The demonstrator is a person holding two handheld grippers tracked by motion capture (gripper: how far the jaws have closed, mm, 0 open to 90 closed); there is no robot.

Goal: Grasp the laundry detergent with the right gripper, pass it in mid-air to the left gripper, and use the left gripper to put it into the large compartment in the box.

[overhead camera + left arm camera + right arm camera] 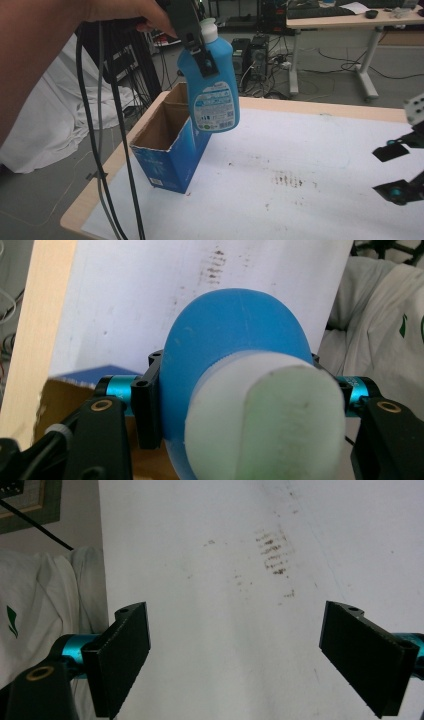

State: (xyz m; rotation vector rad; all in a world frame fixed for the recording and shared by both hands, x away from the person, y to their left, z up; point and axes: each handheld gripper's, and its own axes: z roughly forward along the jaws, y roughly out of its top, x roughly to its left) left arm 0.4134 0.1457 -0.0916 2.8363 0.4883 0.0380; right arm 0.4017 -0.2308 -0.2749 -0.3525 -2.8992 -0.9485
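Cables (100, 150): two dark leads hang from the raised left forearm and trail down past the desk's left edge.
Box (167, 145): an open-topped blue carton with a brown inside stands near the desk's left edge; nothing can be seen in it from above.
Left claw (200, 52): clenched on the bottle just under its cap, held high; in the left gripper view the black jaws press the blue shoulder from both sides.
Bottle (212, 85): blue with a white cap and a label, hanging upright in the air, its base above the box's right rim rather than over the middle of the opening.
Desk (300, 165): white top with a wooden edge and a patch of brown smudges near the centre.
Right claw (400, 167): released, jaws wide apart, low over the desk's right side, grasping nothing.
Likely step: lowering the bottle into the box, judged from where it hangs.
Risk 1: the base could catch the right rim and tip or shove the light carton, since nothing steadies it.
Risk 2: the grip sits high on a smooth neck, so the bottle could swing or slip.
Risk 3: the hanging cables could snag the box's corner.
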